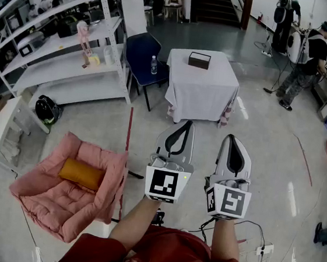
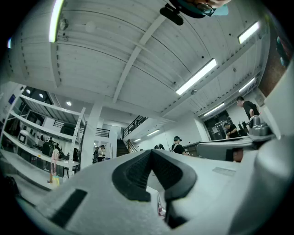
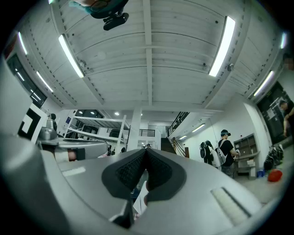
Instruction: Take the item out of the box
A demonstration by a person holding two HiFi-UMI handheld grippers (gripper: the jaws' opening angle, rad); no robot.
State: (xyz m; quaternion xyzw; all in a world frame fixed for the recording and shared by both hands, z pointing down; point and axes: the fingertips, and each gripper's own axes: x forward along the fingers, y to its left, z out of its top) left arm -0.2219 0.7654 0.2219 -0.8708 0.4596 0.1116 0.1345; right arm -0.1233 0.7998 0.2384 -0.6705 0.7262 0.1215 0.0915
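A small dark box (image 1: 199,60) sits on a table draped in a white cloth (image 1: 200,90), well ahead of me across the floor. What it holds is not visible. My left gripper (image 1: 183,124) and right gripper (image 1: 233,139) are held side by side in front of my chest, pointing toward that table and far short of it. In the left gripper view the dark pads meet at the tip of the left gripper (image 2: 151,151) with nothing between them. The right gripper (image 3: 146,150) looks the same in its own view, shut and empty.
A blue chair (image 1: 142,53) with a water bottle (image 1: 154,65) stands left of the table. White shelving (image 1: 56,45) lines the left wall. A pink cushion (image 1: 56,194) with an orange pillow (image 1: 81,174) lies at lower left. A person (image 1: 308,56) stands far right. Cables and a power strip (image 1: 264,249) lie near my feet.
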